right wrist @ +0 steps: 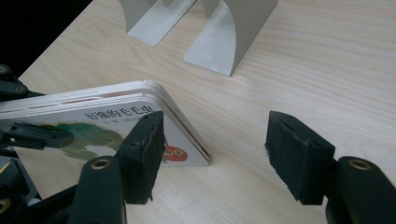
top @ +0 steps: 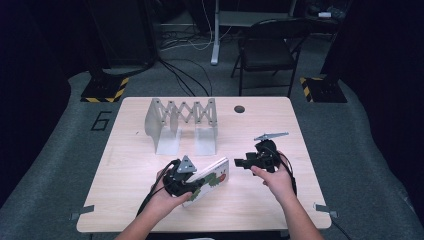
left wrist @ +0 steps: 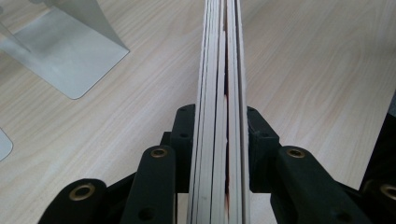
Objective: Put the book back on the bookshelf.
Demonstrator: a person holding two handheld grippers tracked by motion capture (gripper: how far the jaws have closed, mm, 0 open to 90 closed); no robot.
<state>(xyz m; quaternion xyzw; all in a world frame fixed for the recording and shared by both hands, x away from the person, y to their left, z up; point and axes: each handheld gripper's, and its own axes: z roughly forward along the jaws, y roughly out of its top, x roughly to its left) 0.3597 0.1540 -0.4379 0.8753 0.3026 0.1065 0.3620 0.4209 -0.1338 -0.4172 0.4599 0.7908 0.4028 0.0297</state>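
Nearest the high view's camera, the person's left hand (top: 167,197) grips the left tongs (top: 200,184), whose pads are clenched on a picture board book (top: 212,179), holding it edge-on just above the tabletop (top: 125,200). In the left gripper view the book's stacked page edges (left wrist: 219,116) run straight up between the black jaws, both pads pressing its covers. At three o'clock from the book, the right tongs (top: 240,162) hang released, their jaws apart with nothing between them; the right gripper view shows the book's caterpillar cover (right wrist: 100,135) beside the left jaw. Farther off, at twelve o'clock, stands a grey expandable bookend rack (top: 182,120).
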